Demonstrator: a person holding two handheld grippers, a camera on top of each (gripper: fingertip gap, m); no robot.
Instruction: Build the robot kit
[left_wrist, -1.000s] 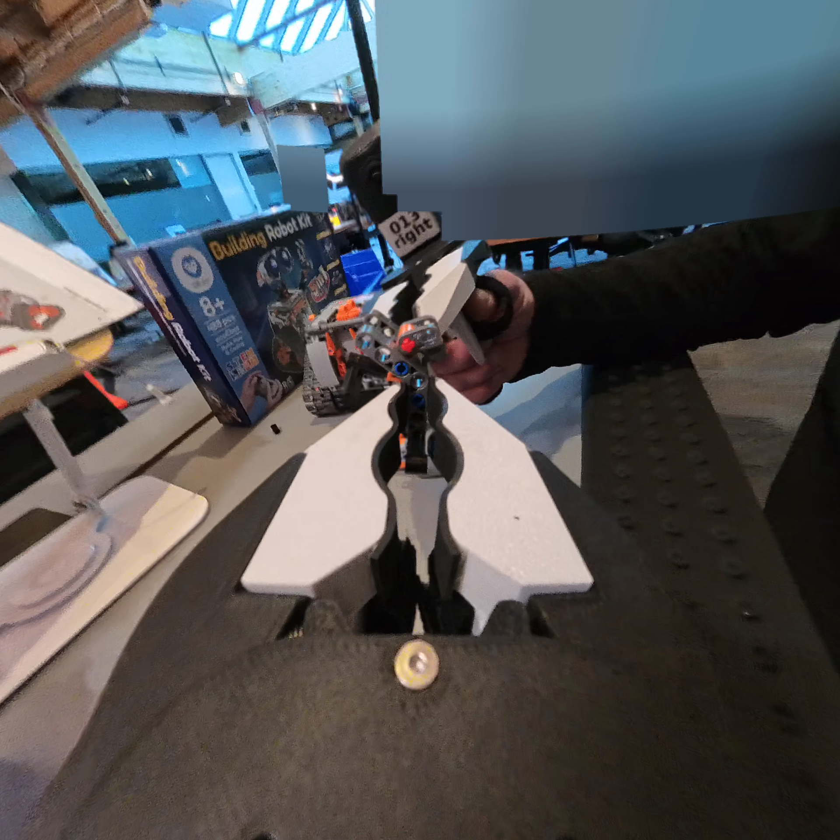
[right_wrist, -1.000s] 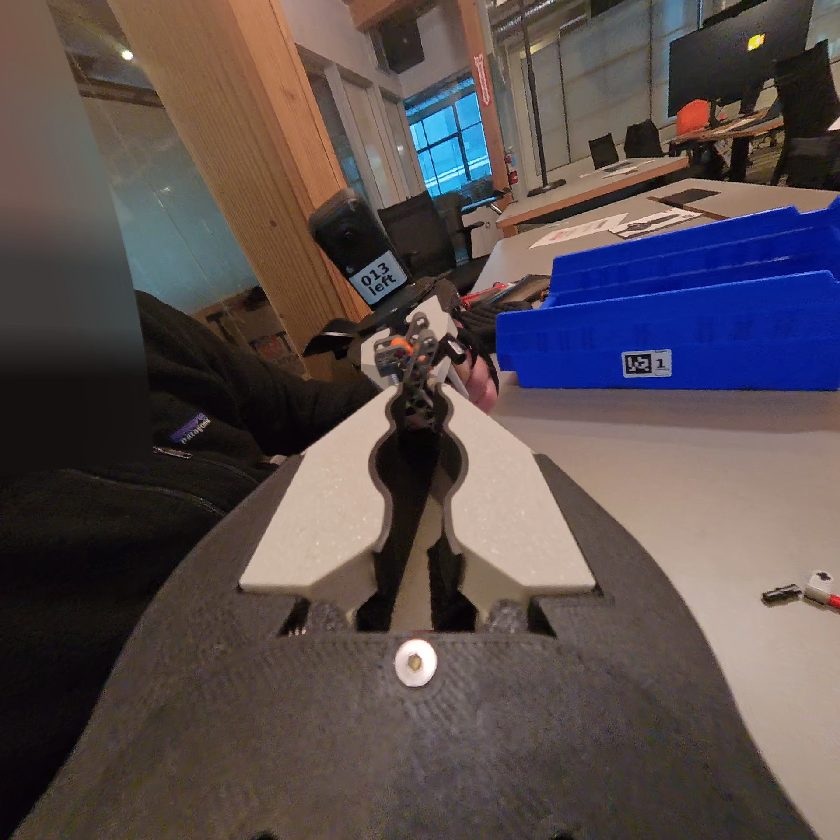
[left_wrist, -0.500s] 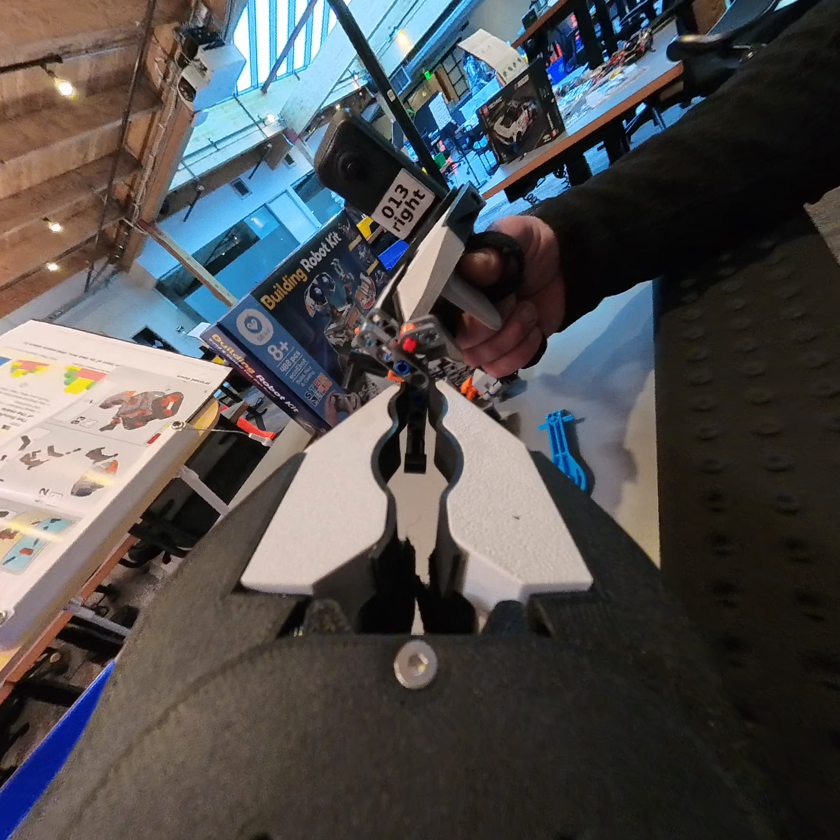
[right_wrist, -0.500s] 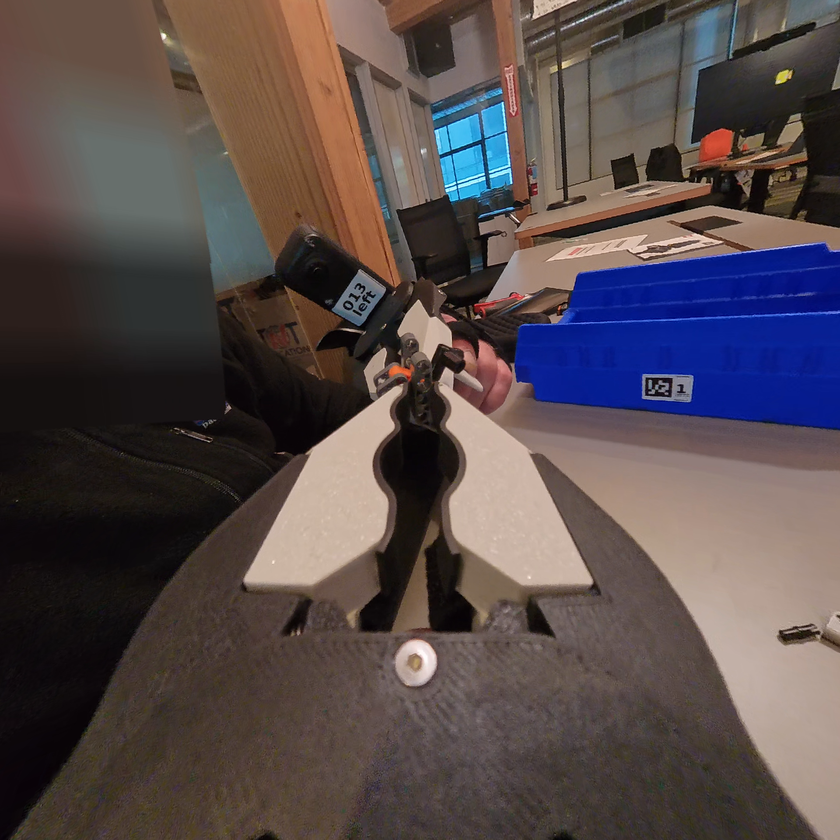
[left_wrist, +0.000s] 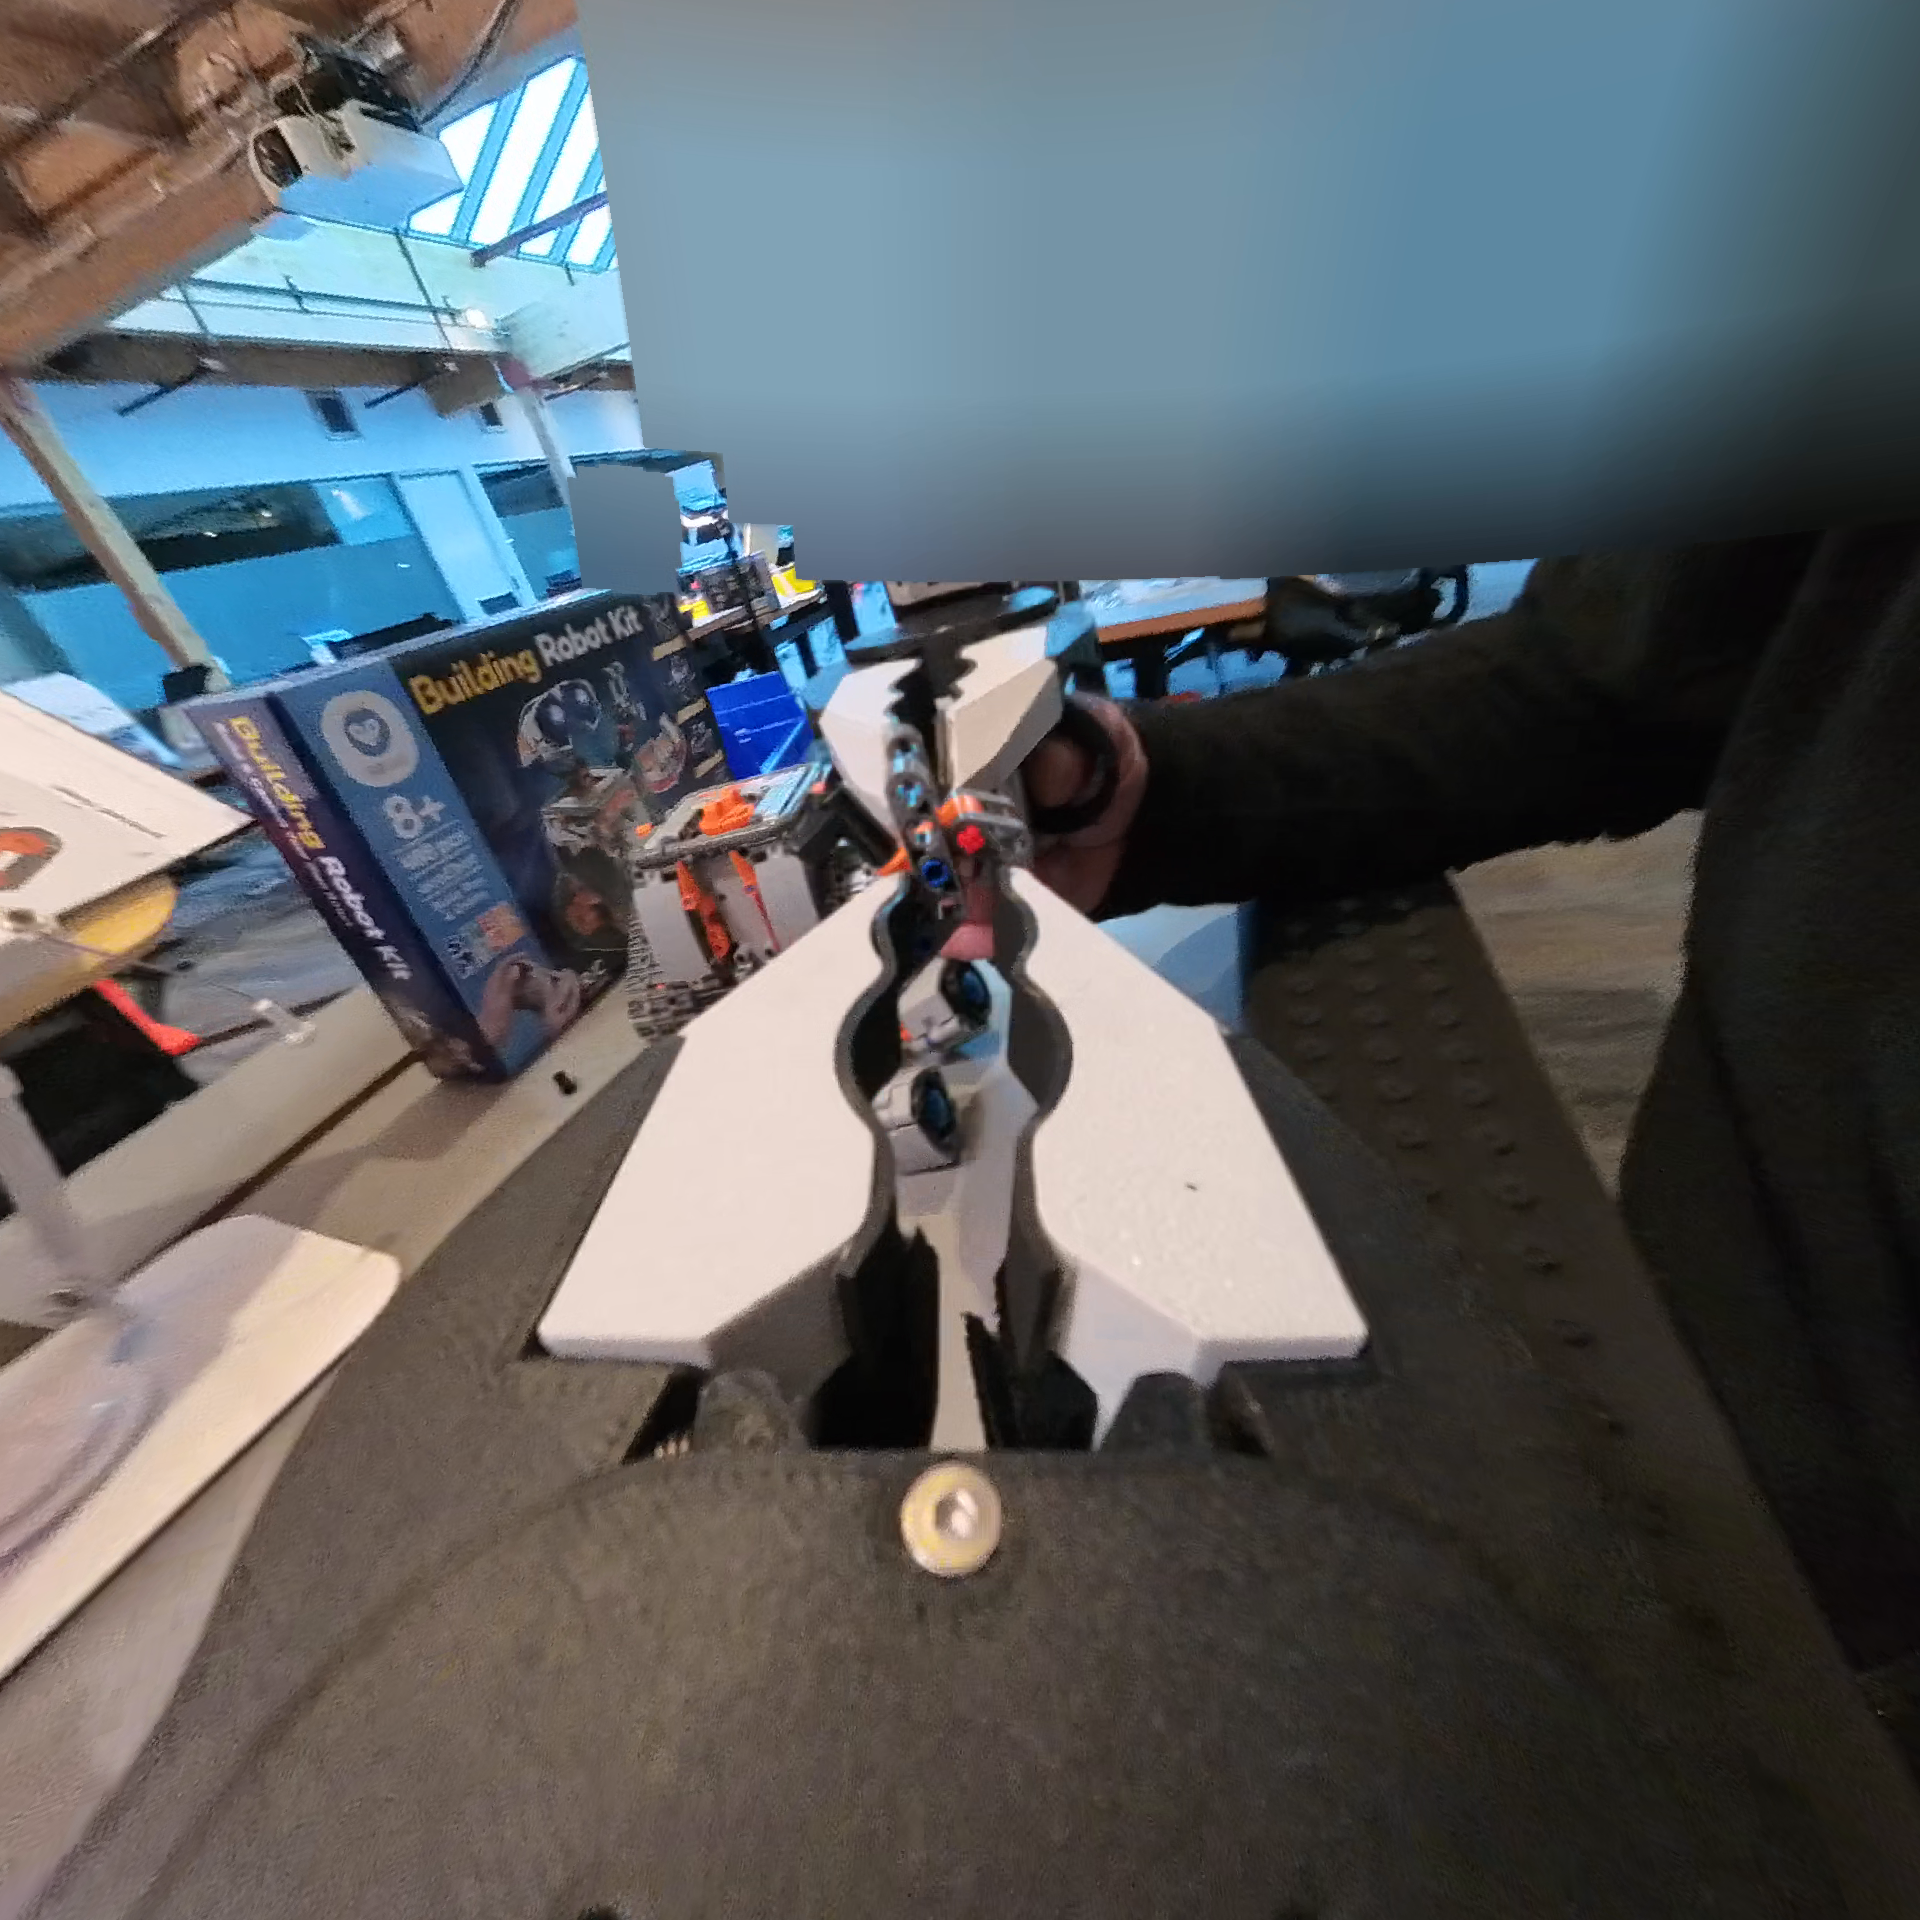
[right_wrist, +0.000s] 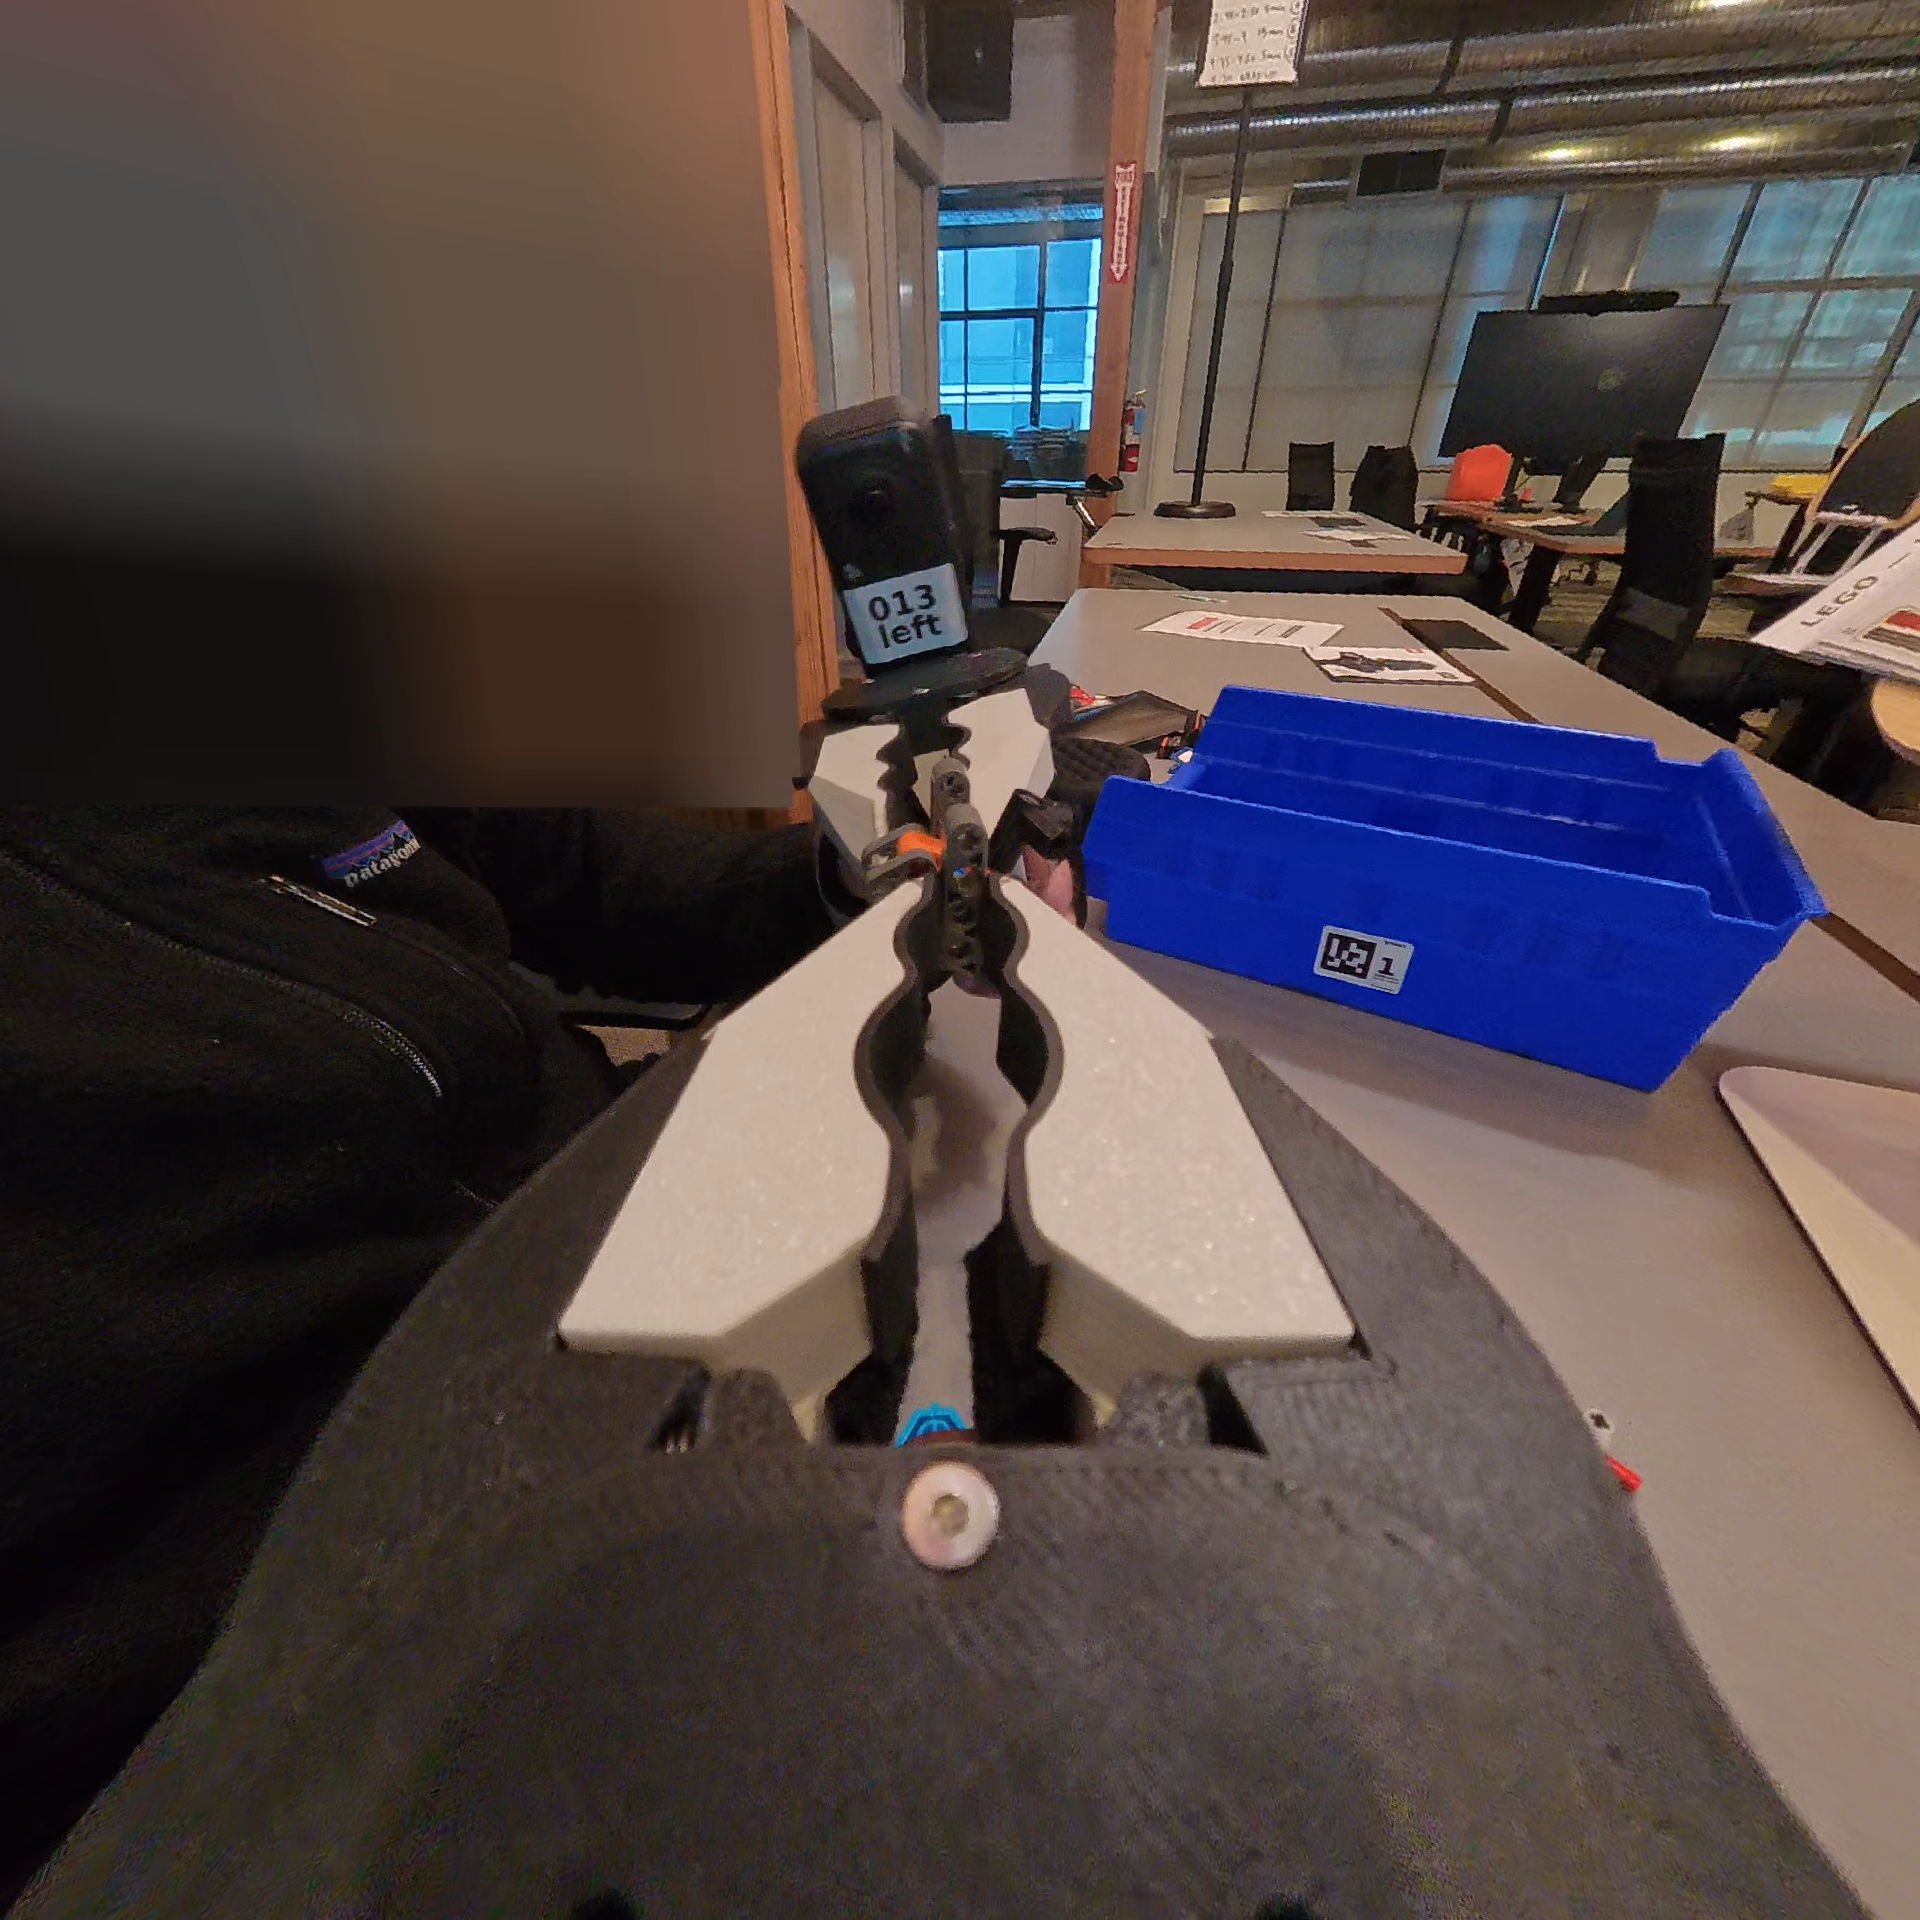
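Both tongs meet nose to nose above a grey table (right_wrist: 1455, 1195), each pinching the same small build of plastic toy beams.

Left wrist view: the left gripper (left_wrist: 951, 914) has its two pale fingers closed together at the tips, clamped on the lower end of the beam assembly (left_wrist: 930, 831), a dark perforated beam with blue, red and orange pins. A grey piece with blue pins hangs below, between the fingers. Facing it, the right gripper (left_wrist: 940, 717) grips the upper end, held by a person's hand (left_wrist: 1081, 810) in a black sleeve. Behind stand a blue kit box (left_wrist: 468, 821) and a half-built tracked toy robot (left_wrist: 727, 873).

Right wrist view: the right gripper (right_wrist: 961, 914) is likewise closed on the beam assembly (right_wrist: 956, 862); the left gripper (right_wrist: 930, 769) holds the far end. A blue bin (right_wrist: 1455, 883) sits just beside on the table.

Judged from its look, the assembly is light, rigid plastic, smooth enough to slip, and its pinned joints could pop apart if twisted; the flat faces of the beam offer the safest hold.
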